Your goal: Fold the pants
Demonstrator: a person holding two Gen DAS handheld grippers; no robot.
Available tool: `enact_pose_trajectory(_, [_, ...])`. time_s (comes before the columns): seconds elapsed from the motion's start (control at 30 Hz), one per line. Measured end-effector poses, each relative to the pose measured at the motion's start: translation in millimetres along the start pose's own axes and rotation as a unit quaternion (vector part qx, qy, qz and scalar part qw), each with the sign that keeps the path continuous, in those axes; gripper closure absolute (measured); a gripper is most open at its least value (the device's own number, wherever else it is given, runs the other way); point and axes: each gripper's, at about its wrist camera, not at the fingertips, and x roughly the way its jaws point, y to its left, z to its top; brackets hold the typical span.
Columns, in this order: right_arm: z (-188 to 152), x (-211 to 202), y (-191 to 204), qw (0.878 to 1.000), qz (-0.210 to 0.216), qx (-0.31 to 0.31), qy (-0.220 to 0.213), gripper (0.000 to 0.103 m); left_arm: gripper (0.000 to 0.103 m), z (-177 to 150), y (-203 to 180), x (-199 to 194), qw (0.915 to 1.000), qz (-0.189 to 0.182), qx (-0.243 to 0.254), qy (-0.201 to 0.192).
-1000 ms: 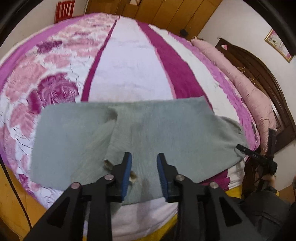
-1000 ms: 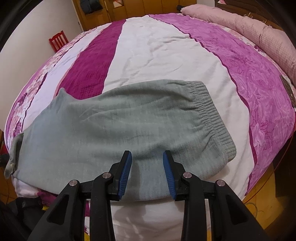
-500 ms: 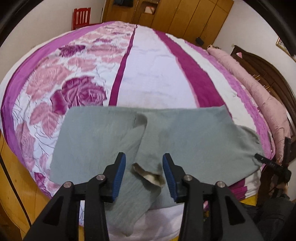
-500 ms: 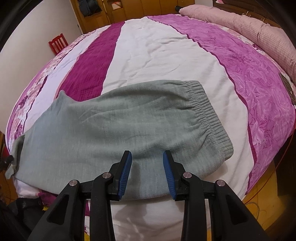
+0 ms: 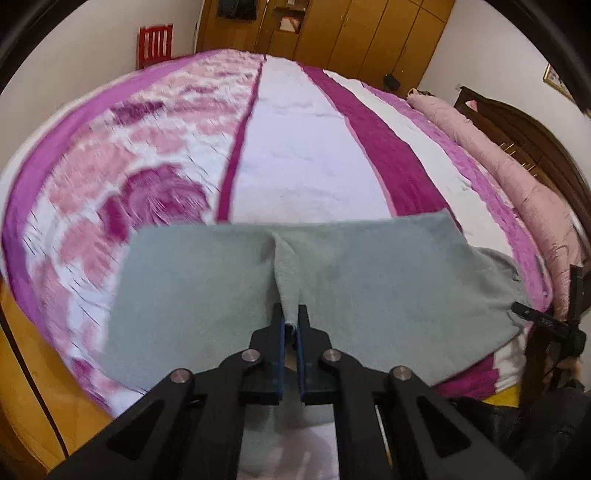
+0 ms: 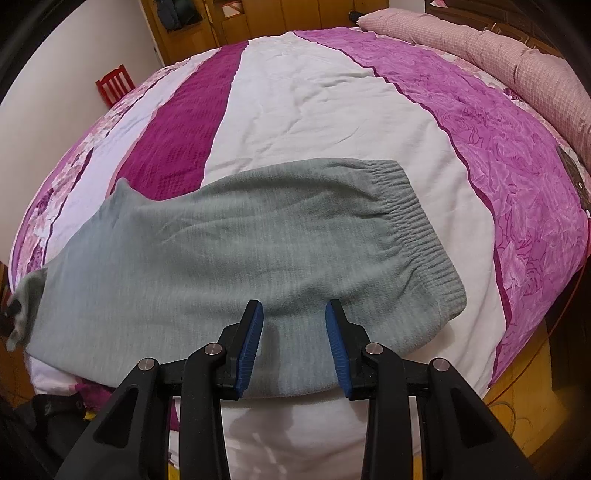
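Grey-green pants (image 5: 369, 291) lie across the near edge of the bed, legs to the left, elastic waistband (image 6: 417, 229) to the right. My left gripper (image 5: 291, 325) is shut on a pinched ridge of pant-leg fabric (image 5: 286, 273) that rises from the cloth to the jaws. My right gripper (image 6: 294, 332) is open and empty, just above the near edge of the pants (image 6: 240, 254) close to the waist. The other gripper (image 5: 546, 321) shows at the right edge of the left wrist view.
The bed (image 6: 314, 99) has a purple, pink and white striped cover. A long pink bolster (image 5: 509, 177) lies by the dark headboard. Wooden wardrobes (image 5: 351, 29) and a red chair (image 5: 155, 44) stand beyond the bed. The wooden floor (image 5: 33, 362) lies below the bed edge.
My left gripper has closed on the folded-over pant-leg fabric and lifted it into a ridge; the turned-over flap is gone. My right gripper stays open in about the same place.
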Motion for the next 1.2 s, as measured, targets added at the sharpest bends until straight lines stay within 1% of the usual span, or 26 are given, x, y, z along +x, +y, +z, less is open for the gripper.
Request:
enact_pose_trajectory(0.1, [2.0,1.5,4.1,1.0,-0.001,-0.006,0.003,0.067,0.099,14.7,15.2,-9.7,0.9994,0.025,0.006,-0.021])
enact_pose_trajectory(0.17, [4.3,1.8,9.0,1.0,-0.001,-0.015,0.006,0.067,0.099,23.9,27.6,-12.6,0.9981,0.052,0.009,-0.033])
enact_pose_trajectory(0.23, [10.1,2.1,18.6,0.999,-0.001,-0.031,0.005,0.067,0.099,29.3,40.4,-10.8,0.9968,0.072,0.008,-0.034])
enact_pose_trajectory(0.3, [18.5,1.6,30.3,0.999,0.006,-0.045,0.004,0.067,0.099,30.8,52.7,-6.9,0.9964,0.079,-0.001,-0.03])
enact_pose_trajectory(0.43, [38.8,4.0,61.6,0.996,0.042,-0.077,0.003,0.067,0.099,26.5,71.4,8.0,0.9963,0.082,-0.021,-0.015])
enact_pose_trajectory(0.57, [59.9,14.4,99.6,0.989,0.087,-0.119,0.004,0.066,0.099,25.1,77.5,25.1,0.9959,0.087,-0.024,-0.003])
enact_pose_trajectory(0.67, [77.1,27.2,126.3,0.984,0.095,-0.152,-0.001,0.062,0.099,25.0,79.8,32.1,0.9958,0.088,-0.026,0.002])
enact_pose_trajectory(0.73, [87.5,36.4,141.6,0.981,0.103,-0.165,-0.003,0.062,0.099,24.2,81.0,34.7,0.9958,0.088,-0.028,0.003])
enact_pose_trajectory(0.83, [101.0,50.7,159.1,0.976,0.13,-0.177,0.007,0.061,0.099,23.2,82.7,35.4,0.9959,0.084,-0.034,0.004])
enact_pose_trajectory(0.97, [107.3,68.4,179.5,0.969,0.139,-0.203,0.019,0.062,0.099,22.5,83.6,34.5,0.996,0.08,-0.041,0.001])
enact_pose_trajectory(1.0, [106.6,72.7,183.5,0.968,0.136,-0.211,0.021,0.071,0.099,22.9,83.0,33.5,0.996,0.08,-0.04,-0.001])
enact_pose_trajectory(1.03, [105.7,74.6,185.7,0.967,0.134,-0.216,0.018,0.083,0.099,23.8,82.4,31.5,0.9961,0.079,-0.04,-0.004])
enact_pose_trajectory(1.07, [104.6,74.2,186.2,0.967,0.121,-0.223,0.009,0.096,0.099,24.9,81.9,29.0,0.996,0.08,-0.039,-0.009])
enact_pose_trajectory(1.1, [104.0,72.2,185.4,0.967,0.114,-0.226,-0.003,0.096,0.099,26.3,82.3,26.6,0.996,0.079,-0.039,-0.013])
enact_pose_trajectory(1.2, [108.1,67.4,176.9,0.971,0.129,-0.201,-0.018,0.097,0.099,33.0,82.7,21.8,0.9958,0.081,-0.037,-0.023])
